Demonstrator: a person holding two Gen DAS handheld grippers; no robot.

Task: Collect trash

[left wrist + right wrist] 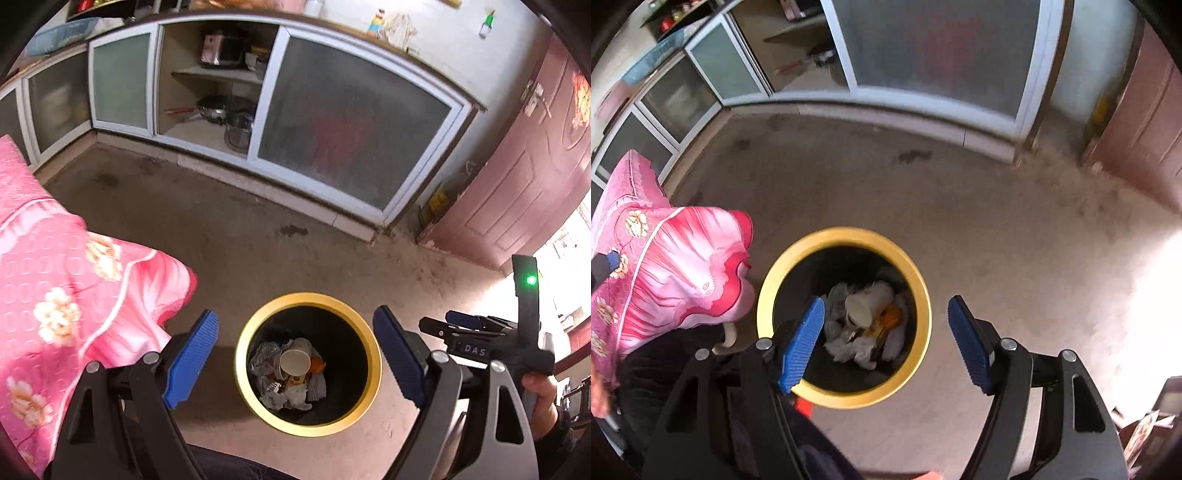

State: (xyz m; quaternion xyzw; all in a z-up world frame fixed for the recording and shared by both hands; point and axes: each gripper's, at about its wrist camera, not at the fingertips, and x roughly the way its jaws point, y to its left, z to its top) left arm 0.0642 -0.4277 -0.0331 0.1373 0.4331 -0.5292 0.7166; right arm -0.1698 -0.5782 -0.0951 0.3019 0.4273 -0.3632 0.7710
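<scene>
Left wrist view puts our left gripper [295,354] at the lower centre, its 2 blue pads spread wide with nothing between them. Framed in that gap, low in the picture, is the bin [373,363], a black can with a yellow rim standing on the bare floor [258,229]. At its bottom lies the trash: a paper cup [295,361] on its side among crumpled wrappers [264,363]. At the far right edge we see a hand [541,387] carrying the other tool.

From the right wrist view, our right gripper [886,341] also stands open and empty. Its left pad overlaps the bin's mouth in the picture, and its right pad sits outside the rim [849,234]. The cup [862,306] shows here too, slightly blurred. A pink floral cloth [676,266] hangs at the left, just beside the bin.

We judge the trash we see to be already collected, with both tools above the bin. Whether more litter remains elsewhere we cannot tell.

The risks from here come mostly from crowding. A low sweep to the left could snag the cloth and drag it over the bin's opening. Dropping either tool could clip the rim and tip the bin, spilling what is inside. The 2 tools are also near each other and could collide if swung together.
</scene>
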